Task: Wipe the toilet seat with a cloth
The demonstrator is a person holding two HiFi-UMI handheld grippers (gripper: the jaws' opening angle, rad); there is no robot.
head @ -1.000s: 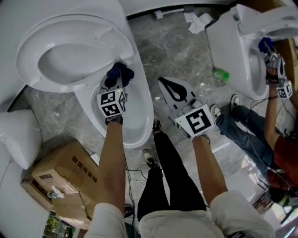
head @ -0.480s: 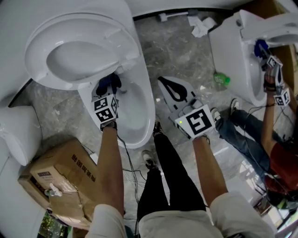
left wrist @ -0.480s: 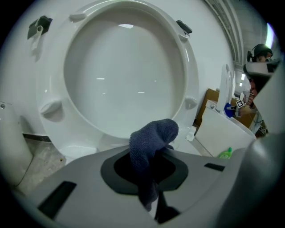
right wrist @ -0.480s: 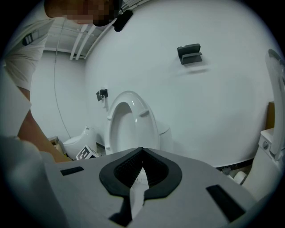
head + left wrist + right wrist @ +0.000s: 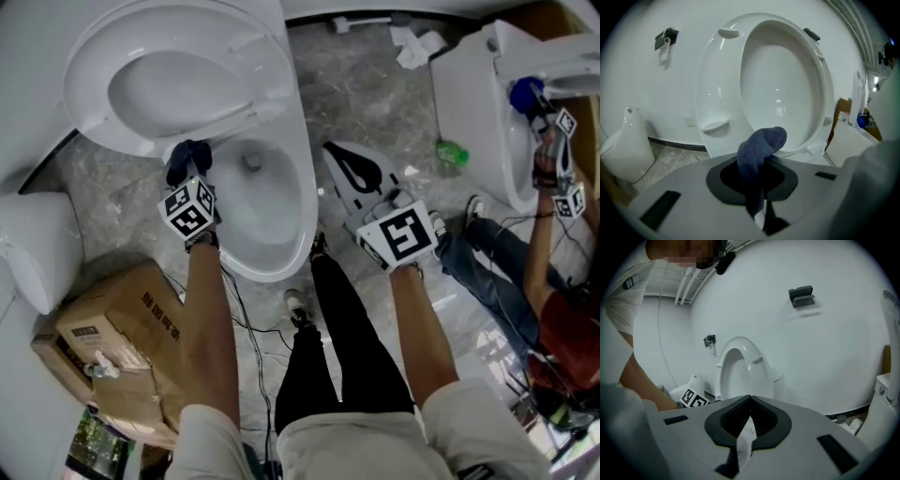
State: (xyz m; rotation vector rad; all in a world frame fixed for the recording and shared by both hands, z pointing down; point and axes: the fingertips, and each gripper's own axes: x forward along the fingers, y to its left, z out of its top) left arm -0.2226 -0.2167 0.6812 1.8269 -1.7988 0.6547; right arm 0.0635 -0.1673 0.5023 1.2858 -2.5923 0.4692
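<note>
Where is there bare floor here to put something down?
The marble floor between the left toilet and the right toilet is bare, edged by a green bottle and crumpled paper. A smaller strip lies between the left toilet and the cardboard box. Near the feet, cables and another person's legs crowd it.

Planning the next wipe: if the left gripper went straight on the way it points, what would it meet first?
Likely the raised toilet seat, with the cloth tip touching first; depth is unclear.
</note>
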